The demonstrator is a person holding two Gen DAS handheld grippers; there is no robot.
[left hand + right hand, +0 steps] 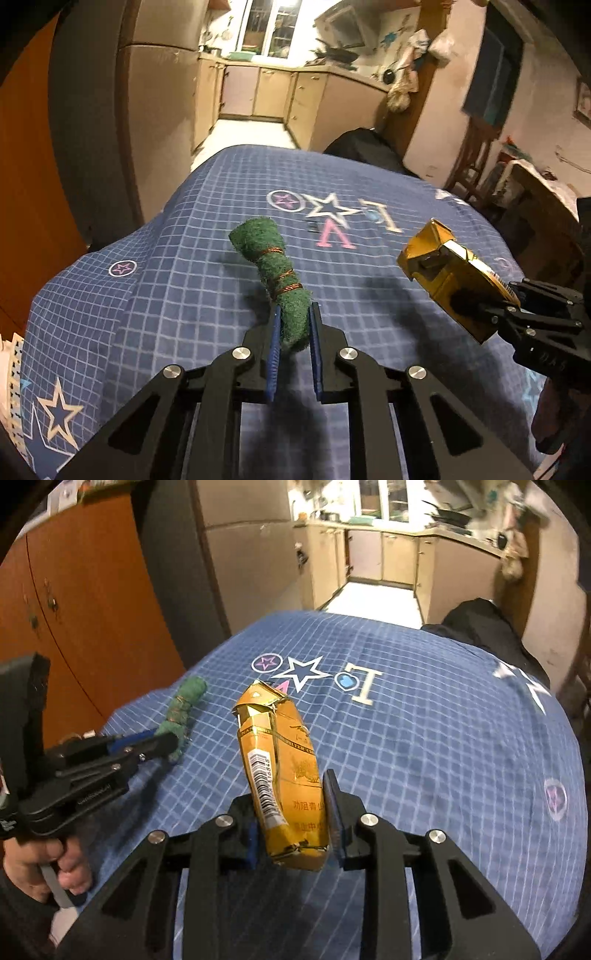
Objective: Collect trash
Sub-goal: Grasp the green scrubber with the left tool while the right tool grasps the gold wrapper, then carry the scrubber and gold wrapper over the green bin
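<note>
While both grippers hang over the blue grid-checked bedsheet w/ star prints [207,236], each one pinches a piece of trash.

L gripper [294,321]: jaws pressed on near end of a rolled green scouring pad bound w/ copper wire [273,273], far end tilted up, left of the sheet's big white-edged star print [330,209]. R gripper [291,805]: jaws clamped on lower half of a crumpled gold cigarette pack w/ barcode [280,768], held above the sheet, torn top near that star.

A home: beige kitchen cabinets [399,555], hanging pans [338,53], and a star-patterned blue bedsheet [424,738].
</note>
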